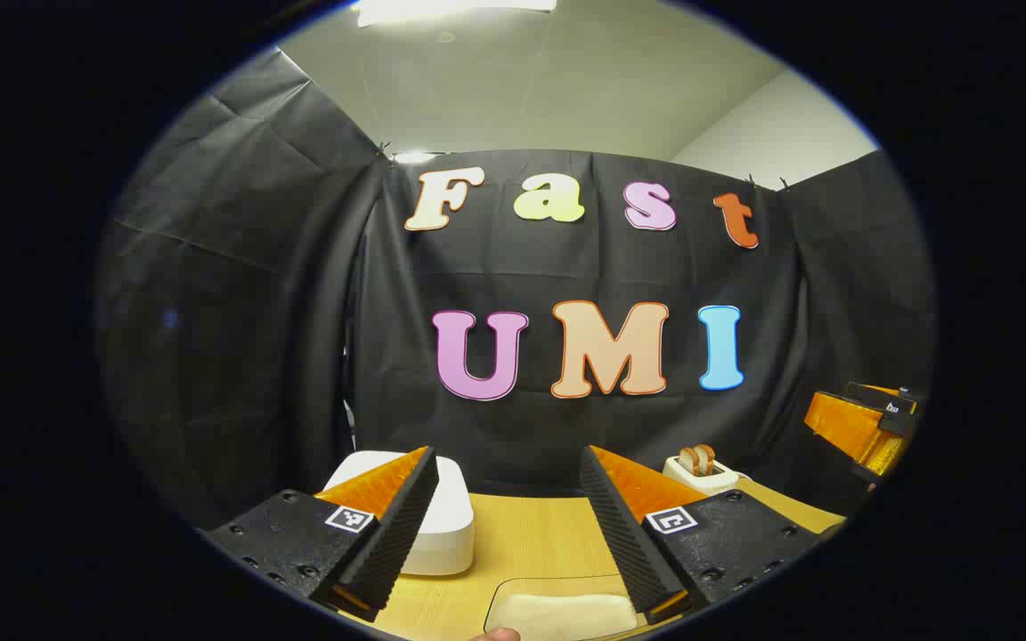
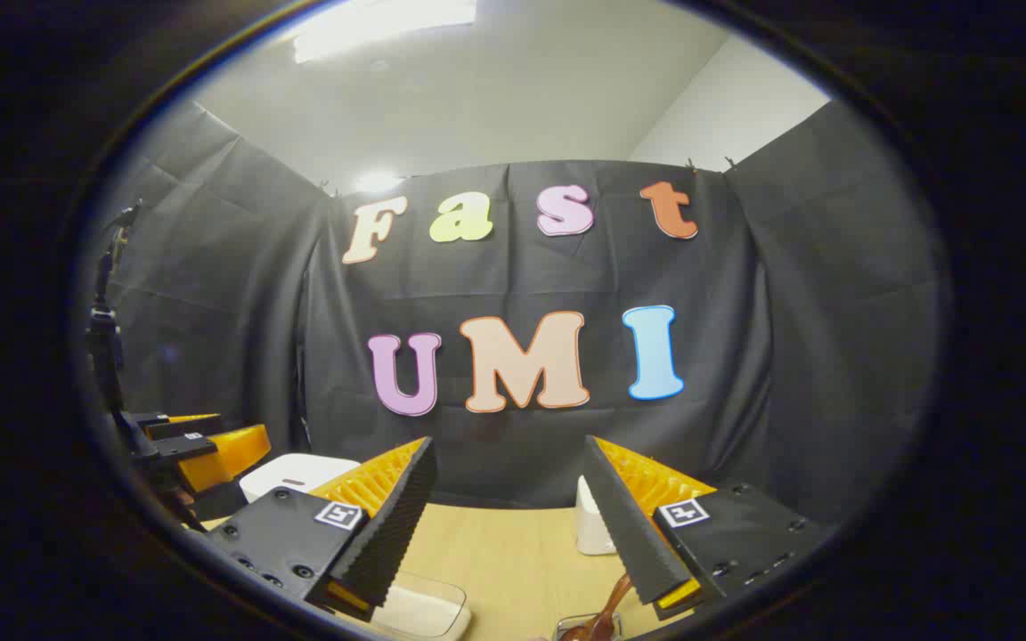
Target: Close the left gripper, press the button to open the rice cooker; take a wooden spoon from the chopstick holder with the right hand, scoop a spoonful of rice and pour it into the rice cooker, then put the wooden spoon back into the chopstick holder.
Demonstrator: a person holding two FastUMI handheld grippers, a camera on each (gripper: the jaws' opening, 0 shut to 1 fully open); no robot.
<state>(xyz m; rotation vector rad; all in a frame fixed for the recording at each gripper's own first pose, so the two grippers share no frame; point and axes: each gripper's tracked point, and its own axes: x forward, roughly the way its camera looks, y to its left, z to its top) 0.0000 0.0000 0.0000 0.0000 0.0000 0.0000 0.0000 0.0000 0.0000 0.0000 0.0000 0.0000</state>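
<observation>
The white rice cooker (image 1: 446,525) stands on the wooden table (image 1: 531,534) with its lid down, partly behind one finger of my left gripper (image 1: 508,454). That gripper is open and holds nothing. A clear container of rice (image 1: 562,614) lies just below and ahead of it. My right gripper (image 2: 508,442) is open too, with nothing between its fingers. A brown wooden spoon (image 2: 609,610) sticks out of a clear holder (image 2: 586,628) at the bottom edge, beside the right gripper's right-hand finger. The rice cooker (image 2: 295,472) shows at the left in the right gripper view, near the rice container (image 2: 419,610).
A white toaster (image 1: 700,472) with bread slices stands at the back right of the table. A white appliance (image 2: 591,525) sits half hidden behind the right gripper's finger. The right gripper (image 1: 860,427) hovers far right, the left gripper (image 2: 201,450) far left. Black cloth walls close the booth.
</observation>
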